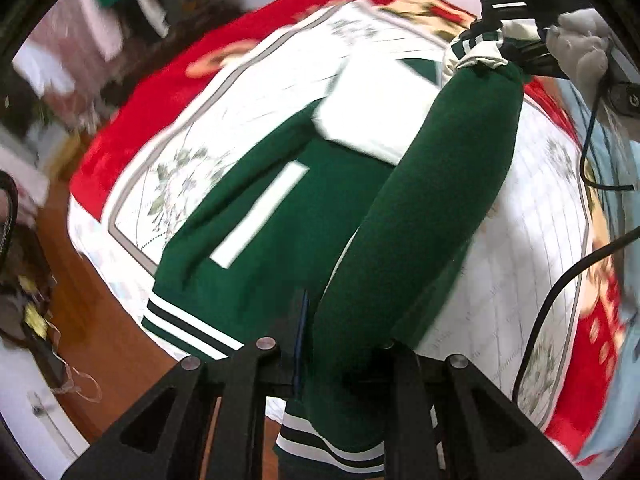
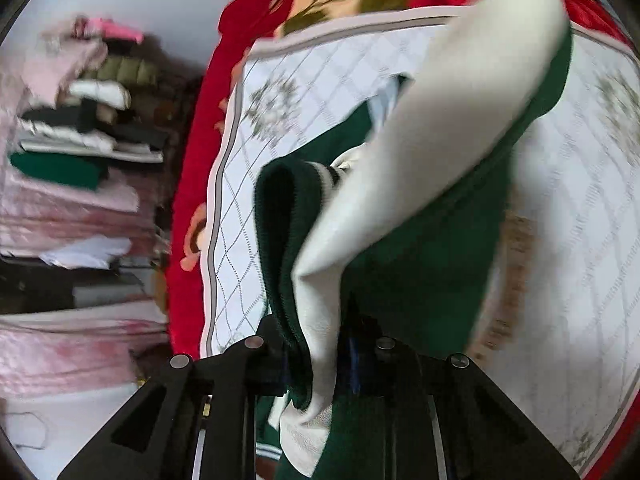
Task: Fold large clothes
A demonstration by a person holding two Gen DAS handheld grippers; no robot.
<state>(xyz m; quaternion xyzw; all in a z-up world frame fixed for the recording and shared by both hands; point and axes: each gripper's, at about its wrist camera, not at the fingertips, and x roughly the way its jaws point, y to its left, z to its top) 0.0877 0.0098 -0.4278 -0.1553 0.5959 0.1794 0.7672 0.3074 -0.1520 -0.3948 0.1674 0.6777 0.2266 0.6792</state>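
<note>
Both tongs pinch the green-and-white knit jacket (image 1: 256,216): left tongs (image 1: 340,354) at the hem, right tongs (image 2: 320,350) at the collar; slack fabric between could slip, skewing the fold.

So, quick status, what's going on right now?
Left gripper shut on green jacket, right gripper too. Jacket half lifted off bed. Cable nearby.

The left hand-held gripper (image 1: 340,360) is matte black, with triangular cut-outs in its arms and round silver screw heads. The right hand-held gripper (image 2: 316,364) looks alike. A pale grey glove (image 1: 580,46) and black cables (image 1: 560,288) show beside it.
</note>
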